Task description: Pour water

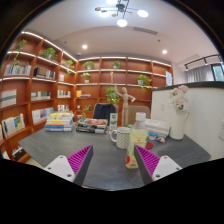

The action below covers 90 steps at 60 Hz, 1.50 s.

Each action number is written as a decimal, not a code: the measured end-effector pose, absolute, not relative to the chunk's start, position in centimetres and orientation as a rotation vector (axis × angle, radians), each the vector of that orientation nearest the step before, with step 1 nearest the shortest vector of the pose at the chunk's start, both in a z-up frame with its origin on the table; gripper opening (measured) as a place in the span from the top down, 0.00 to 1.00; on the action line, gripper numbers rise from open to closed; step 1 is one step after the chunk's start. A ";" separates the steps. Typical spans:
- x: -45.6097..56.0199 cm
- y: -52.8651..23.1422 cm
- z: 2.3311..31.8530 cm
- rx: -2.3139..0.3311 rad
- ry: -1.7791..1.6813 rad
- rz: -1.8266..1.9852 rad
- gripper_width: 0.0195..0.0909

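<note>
The gripper (112, 160) hangs level; its fingers spread wide apart.

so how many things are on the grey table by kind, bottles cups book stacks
bottles: 1, a clear bottle just ahead of the hand-held gripper
cups: 1, a white cup
book stacks: 2, book stack and second stack
total: 4

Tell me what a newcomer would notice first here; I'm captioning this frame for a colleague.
First, the gripper, its jaws open and empty, with a pink pad on each inner face. Just beyond them on the grey table stands a clear bottle with a white cap, with a white cup beside it. Behind, lit bookshelves line the wall.
</note>
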<state>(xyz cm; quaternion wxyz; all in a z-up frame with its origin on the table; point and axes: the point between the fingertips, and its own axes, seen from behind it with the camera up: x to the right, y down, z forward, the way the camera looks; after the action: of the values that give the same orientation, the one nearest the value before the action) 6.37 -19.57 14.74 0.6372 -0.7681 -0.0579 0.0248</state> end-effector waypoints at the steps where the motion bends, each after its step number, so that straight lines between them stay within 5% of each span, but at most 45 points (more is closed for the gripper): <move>1: 6.9 -19.5 14.7 -1.755 -0.124 0.038 0.10; 6: 10.8 -18.6 12.6 -1.752 -0.083 -0.045 0.10; 7: 10.4 -18.3 14.7 -1.756 -0.078 -0.066 0.10; 9: 12.5 -17.8 12.0 -1.746 -0.068 -0.090 0.10; 19: 15.0 -12.6 9.8 -1.741 -0.052 -0.082 0.11; 35: 14.5 -6.9 9.3 -1.745 -0.056 -0.043 0.11; 40: 14.1 -6.1 9.4 -1.731 -0.038 -0.022 0.22; 45: 14.2 -5.7 9.6 -1.714 -0.025 -0.038 0.55; 58: 13.3 -5.8 10.1 -1.662 -0.085 -0.059 0.76; 90: 18.8 -3.8 11.6 -1.692 -0.344 -0.371 0.76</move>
<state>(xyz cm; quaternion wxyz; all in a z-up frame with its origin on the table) 18.83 -3.84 11.63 0.6349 -0.7403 -0.1503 -0.1623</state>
